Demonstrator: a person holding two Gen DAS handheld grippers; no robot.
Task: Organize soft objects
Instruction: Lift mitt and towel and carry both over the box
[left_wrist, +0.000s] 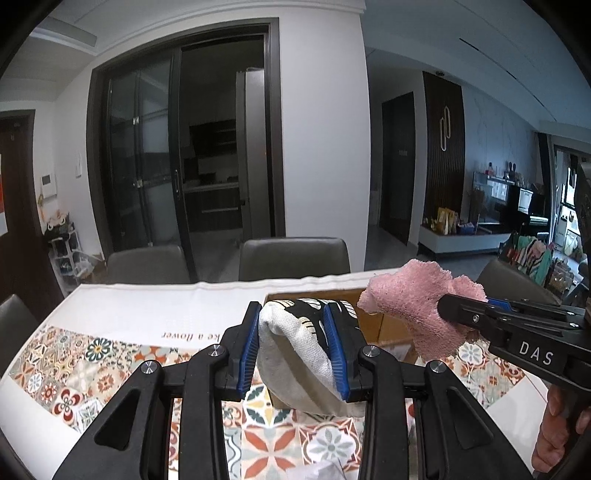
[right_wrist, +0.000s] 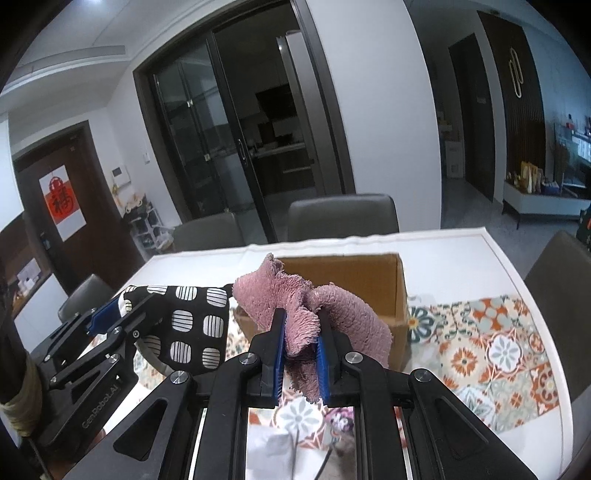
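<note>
Left wrist, fingers (left_wrist: 293, 314) clamping patterned pouch (left_wrist: 295, 354)

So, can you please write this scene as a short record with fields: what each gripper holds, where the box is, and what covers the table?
left gripper: shut on the black-and-white patterned pouch, held above the table
right gripper: shut on the pink towel, also lifted
cardboard box: open top, on the table behind both held items
tablecloth: white with colourful floral tile pattern
chairs: grey, at the far side of the table
items in box: cannot tell
</note>
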